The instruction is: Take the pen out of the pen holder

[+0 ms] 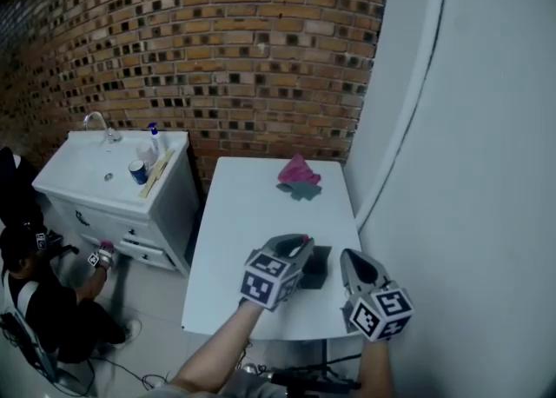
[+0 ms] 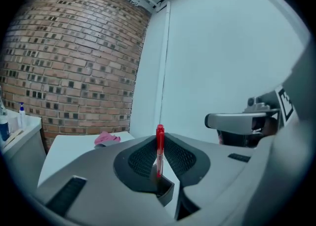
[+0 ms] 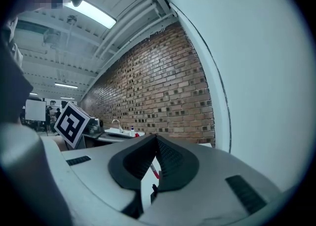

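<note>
Near the right end of the near edge of the white rectangular table [image 1: 252,214] stands the small black box-shaped pen holder [image 1: 317,268]. Just above it hangs the left gripper [image 1: 298,242], and its jaws are clenched on the slim red plastic pen [image 2: 160,146]. The pen stands upright between the two ribbed pads, and its top end rises a little over the jaw tips. Its lower end is right over the mouth of the holder (whether it is fully out of the holder, I cannot tell). The right gripper [image 3: 157,141] is held just to the right of the holder, by the near right corner of the table, and does not touch the holder. Its jaw tips are pressed together with nothing between them. At the far edge of the table, toward the right corner, lies a crumpled pink cloth [image 1: 298,170], and a grey-green cloth [image 1: 302,189] touches it on the near side. Left of the table, against the red brick wall [image 1: 217,40], is a white sink cabinet [image 1: 104,175].
</note>
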Demonstrator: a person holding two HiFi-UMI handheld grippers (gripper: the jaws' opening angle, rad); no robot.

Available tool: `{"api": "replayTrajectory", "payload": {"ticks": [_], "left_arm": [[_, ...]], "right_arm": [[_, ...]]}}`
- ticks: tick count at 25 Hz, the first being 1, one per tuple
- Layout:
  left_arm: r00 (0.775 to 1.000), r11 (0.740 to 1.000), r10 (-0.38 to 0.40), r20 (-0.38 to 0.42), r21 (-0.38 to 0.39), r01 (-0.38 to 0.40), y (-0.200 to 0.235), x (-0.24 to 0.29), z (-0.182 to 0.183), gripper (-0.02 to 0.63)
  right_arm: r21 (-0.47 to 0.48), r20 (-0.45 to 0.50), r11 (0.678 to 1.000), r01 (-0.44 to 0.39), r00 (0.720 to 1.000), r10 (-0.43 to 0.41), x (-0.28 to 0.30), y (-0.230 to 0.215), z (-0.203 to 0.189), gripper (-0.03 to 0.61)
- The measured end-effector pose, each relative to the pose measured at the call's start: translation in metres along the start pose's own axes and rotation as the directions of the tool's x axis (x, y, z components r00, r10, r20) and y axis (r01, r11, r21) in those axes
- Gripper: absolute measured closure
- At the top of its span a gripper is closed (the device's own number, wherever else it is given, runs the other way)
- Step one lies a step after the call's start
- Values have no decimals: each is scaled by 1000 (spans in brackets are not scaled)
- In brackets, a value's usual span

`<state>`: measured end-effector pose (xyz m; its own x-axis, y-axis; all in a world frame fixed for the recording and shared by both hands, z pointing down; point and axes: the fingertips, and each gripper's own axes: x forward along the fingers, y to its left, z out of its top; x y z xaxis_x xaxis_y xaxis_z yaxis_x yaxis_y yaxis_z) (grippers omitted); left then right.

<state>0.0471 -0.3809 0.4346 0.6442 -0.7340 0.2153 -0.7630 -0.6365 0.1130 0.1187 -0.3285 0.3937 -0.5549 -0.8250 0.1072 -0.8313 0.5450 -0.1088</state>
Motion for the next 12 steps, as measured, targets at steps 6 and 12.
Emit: {"api": "replayTrajectory", "payload": {"ticks": [6,12], "left_arm": [[997,1000,-13,72,9,12,2,-35,33,563],[994,1000,-22,108,12,21,4,-64,48,563]], "right_arm": [[-24,59,999,-31,998,32,6,20,22,584],[-51,103,997,-60,993,65,9,42,36,584]]}}
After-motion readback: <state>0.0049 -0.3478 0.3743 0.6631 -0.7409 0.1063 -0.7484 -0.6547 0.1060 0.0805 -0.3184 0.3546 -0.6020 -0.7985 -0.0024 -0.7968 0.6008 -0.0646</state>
